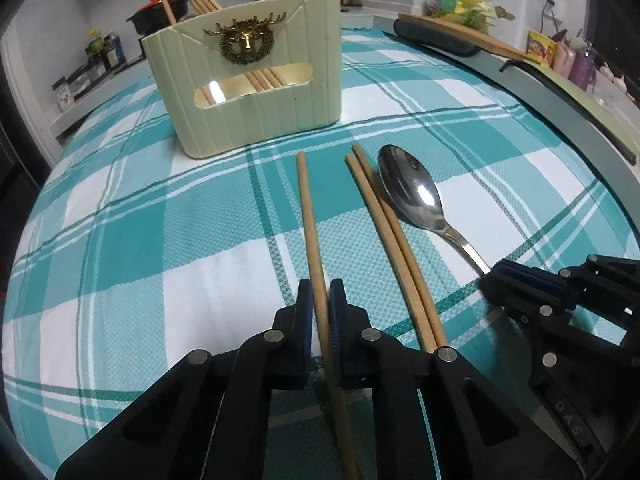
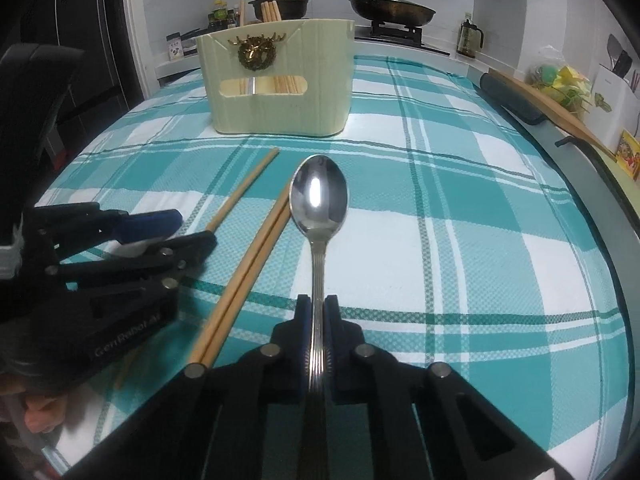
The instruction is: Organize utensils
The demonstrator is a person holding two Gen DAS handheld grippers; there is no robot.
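teal-and-white plaid tablecloth (image 1: 160, 240); cream ribbed plastic holder (image 1: 248, 116) with gold deer emblem (image 1: 245, 42); tan wooden chopsticks (image 1: 384, 232); shiny silver metal spoon (image 2: 319, 204).

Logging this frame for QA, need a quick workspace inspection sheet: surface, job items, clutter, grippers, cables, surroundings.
Surface: teal and white plaid tablecloth, flat, covers the table.
Job's things: cream plastic utensil holder with a brass deer emblem, upright, wooden chopsticks already inside; single wooden chopstick; pair of wooden chopsticks lying side by side on the cloth; shiny steel spoon, its bowl beside the pair.
Clutter: nothing seen on the cloth.
Grippers: left gripper shut on the single chopstick; right gripper shut on the spoon's handle.
Cables: nothing seen.
Surroundings: lidded frying pan on a stove, orange-lidded pot, wooden cutting board at the right edge.
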